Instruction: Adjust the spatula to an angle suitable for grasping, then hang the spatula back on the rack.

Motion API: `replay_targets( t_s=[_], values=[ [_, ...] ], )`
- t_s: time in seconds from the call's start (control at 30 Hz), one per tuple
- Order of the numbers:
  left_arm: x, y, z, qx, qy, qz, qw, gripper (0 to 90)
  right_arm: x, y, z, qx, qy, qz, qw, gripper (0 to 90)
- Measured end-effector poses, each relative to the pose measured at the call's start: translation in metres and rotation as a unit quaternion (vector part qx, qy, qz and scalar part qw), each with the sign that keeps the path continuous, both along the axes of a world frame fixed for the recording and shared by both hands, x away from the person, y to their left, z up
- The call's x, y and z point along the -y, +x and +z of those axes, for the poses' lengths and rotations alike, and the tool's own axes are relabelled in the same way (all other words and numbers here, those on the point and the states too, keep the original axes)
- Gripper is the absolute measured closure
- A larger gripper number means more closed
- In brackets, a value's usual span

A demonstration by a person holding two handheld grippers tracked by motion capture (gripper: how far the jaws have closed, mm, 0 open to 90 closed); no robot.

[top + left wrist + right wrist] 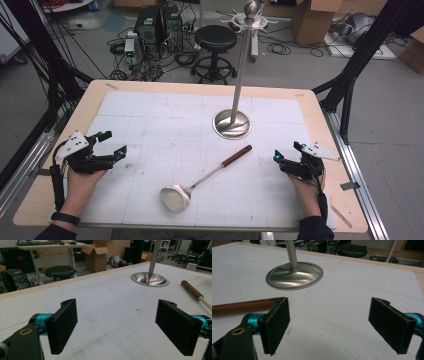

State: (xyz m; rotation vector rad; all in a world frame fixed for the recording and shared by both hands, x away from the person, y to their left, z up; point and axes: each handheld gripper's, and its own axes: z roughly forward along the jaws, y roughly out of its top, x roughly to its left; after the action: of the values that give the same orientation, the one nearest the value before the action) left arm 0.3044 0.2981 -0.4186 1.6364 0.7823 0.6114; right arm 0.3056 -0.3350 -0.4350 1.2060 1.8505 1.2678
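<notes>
Ladle [200, 177]: flat on mat, mid-table, between both grippers, bowl toward near edge.
Left gripper [114, 144]: jaws spread, empty, near left edge.
Right gripper [286, 152]: jaws spread, apparently empty, just beside wooden handle [242, 305].
Stand base [231, 123]: beyond ladle, bare mat around.

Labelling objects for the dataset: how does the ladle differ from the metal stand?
The ladle lies flat on the white mat; the metal stand rises upright from a round base. The ladle has a brown wooden handle end; the stand is bare metal throughout, with hooks and a ball on top. The ladle lies nearer the person, the stand farther back. Both have shiny silver metal.
</notes>
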Motion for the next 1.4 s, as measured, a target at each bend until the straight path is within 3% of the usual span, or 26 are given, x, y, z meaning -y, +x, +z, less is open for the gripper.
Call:
replay_targets(
  t_s=[0.47,1.1,1.4],
  values=[
    [0.002,0.000,0.000,0.007,0.007,-0.003,0.9999,18.4,-0.001,-0.001,0.000,0.000,0.001,-0.003,1.0000,16.8],
    [0.000,0.001,0.004,-0.001,0.010,-0.001,0.9999,18.0,0.000,0.000,0.001,0.002,0.003,0.005,1.0000,15.6],
    [0.009,-0.001,0.019,0.000,0.008,-0.019,0.9998,16.6,-0.003,0.000,0.000,-0.004,-0.003,0.021,0.9998,15.0]
  ],
)
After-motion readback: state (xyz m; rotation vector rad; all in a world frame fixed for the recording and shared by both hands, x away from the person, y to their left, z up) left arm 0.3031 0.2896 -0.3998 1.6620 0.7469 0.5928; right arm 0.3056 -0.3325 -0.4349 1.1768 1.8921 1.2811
